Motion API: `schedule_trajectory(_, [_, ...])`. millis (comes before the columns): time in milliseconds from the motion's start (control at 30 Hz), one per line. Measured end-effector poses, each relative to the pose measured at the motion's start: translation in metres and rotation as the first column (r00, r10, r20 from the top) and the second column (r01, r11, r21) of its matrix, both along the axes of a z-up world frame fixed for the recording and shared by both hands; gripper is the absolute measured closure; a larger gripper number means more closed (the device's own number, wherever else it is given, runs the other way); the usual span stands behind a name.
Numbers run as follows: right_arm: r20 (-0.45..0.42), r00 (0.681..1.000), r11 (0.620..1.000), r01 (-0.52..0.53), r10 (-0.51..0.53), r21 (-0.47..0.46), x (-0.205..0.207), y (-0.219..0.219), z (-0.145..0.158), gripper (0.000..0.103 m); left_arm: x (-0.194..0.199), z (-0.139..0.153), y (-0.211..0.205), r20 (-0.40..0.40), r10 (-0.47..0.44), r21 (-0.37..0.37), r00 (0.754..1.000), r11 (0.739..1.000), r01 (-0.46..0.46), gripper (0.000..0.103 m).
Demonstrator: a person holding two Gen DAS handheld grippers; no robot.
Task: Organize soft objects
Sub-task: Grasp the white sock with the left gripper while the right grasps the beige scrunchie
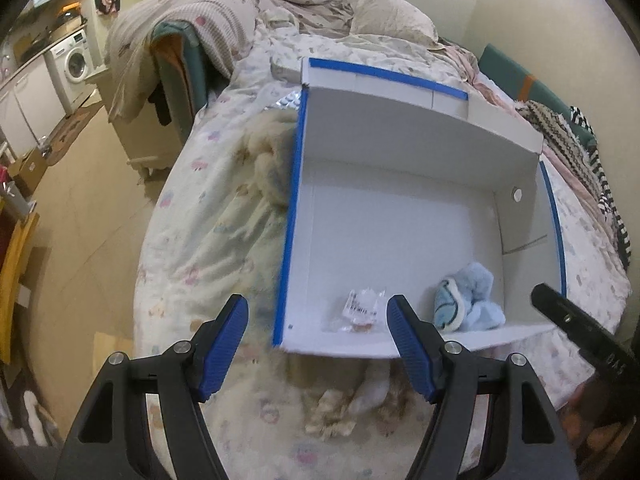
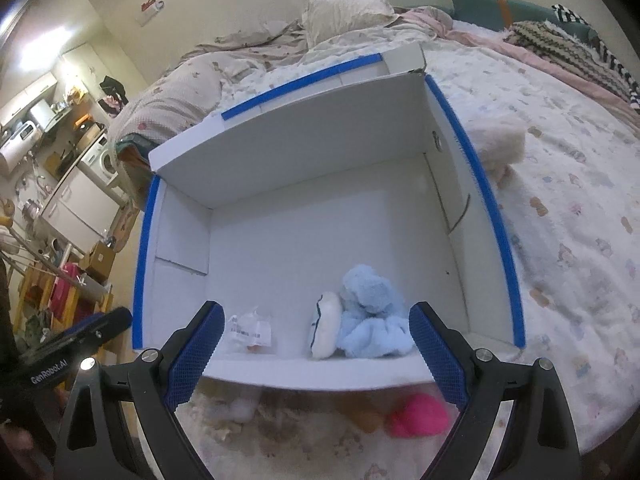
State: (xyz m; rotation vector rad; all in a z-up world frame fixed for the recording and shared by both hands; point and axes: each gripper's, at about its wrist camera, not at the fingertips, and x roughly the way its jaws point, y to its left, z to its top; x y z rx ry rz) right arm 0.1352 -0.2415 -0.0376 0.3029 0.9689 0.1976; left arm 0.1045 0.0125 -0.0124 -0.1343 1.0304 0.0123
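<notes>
White box [image 2: 320, 208] with blue-taped rims, open at the top, resting on a bed [image 2: 560, 200] with a printed quilt. The blue plush [image 2: 372, 312] lies on the box floor against the near wall, towards the right corner; a white oval patch on it faces left in the right wrist view. Its long axis runs roughly along the near wall. Just left of it, apart from it, lies a small clear packet [image 2: 250, 332], also by the near wall.

Left tongs [image 1: 318, 344]: jaws apart, nothing between the pads, held above the near rim of the box; the packet shows between the blue pads, the blue plush just beyond the right pad. Right tongs [image 2: 316, 354]: jaws apart and empty, above the same rim; the blue plush sits beyond them, close to the right pad, the packet close to the left one.

Outside the box, on the bed before the near wall, a pink plush [image 2: 418, 416] and cream plush [image 1: 340, 412] lie below the tongs. Another cream plush [image 2: 500, 144] touches the box's right wall.
</notes>
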Motion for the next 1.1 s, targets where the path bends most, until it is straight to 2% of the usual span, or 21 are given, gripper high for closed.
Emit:
schedule_trajectory(233, [-0.041, 0.999, 0.999, 0.028, -0.027, 0.024, -0.021, -0.004, -0.008, 0.003, -0.025, -0.008, 0.013, -0.025, 0.043, 0.001, 0.999, 0.999, -0.043, 0.034])
schedule_trajectory(500, [-0.059, 0.998, 0.999, 0.029, -0.028, 0.019, -0.044, -0.003, -0.015, 0.003, -0.042, -0.023, 0.022, -0.051, 0.039, 0.008, 0.998, 0.999, -0.038, 0.034])
schedule_trajectory(667, [-0.086, 0.996, 0.999, 0.036, -0.033, 0.032, -0.052, -0.005, -0.022, 0.003, -0.040, -0.040, 0.022, -0.108, 0.010, 0.027, 0.994, 1.000, -0.007, 0.034])
schedule_trajectory(800, [-0.114, 0.993, 0.998, 0.047, -0.042, 0.040, -0.049, -0.004, -0.028, 0.003, -0.036, -0.057, 0.020, -0.176, -0.006, -0.018, 0.984, 1.000, 0.003, 0.037])
schedule_trajectory(867, [-0.128, 0.991, 0.997, 0.055, -0.048, 0.054, -0.046, -0.004, -0.031, 0.003, -0.034, -0.067, 0.016, -0.210, -0.023, -0.038, 0.977, 0.999, 0.015, 0.043])
schedule_trajectory(933, [-0.140, 0.989, 0.997, 0.054, -0.046, 0.057, -0.043, -0.002, -0.035, 0.003, -0.029, -0.076, 0.011, -0.245, -0.036, -0.057, 0.969, 0.998, 0.023, 0.056])
schedule_trajectory(1100, [-0.169, 0.985, 0.998, 0.044, -0.037, 0.039, -0.038, 0.002, -0.043, 0.003, -0.020, -0.086, -0.007, -0.277, -0.078, -0.108, 0.958, 0.993, 0.050, 0.059])
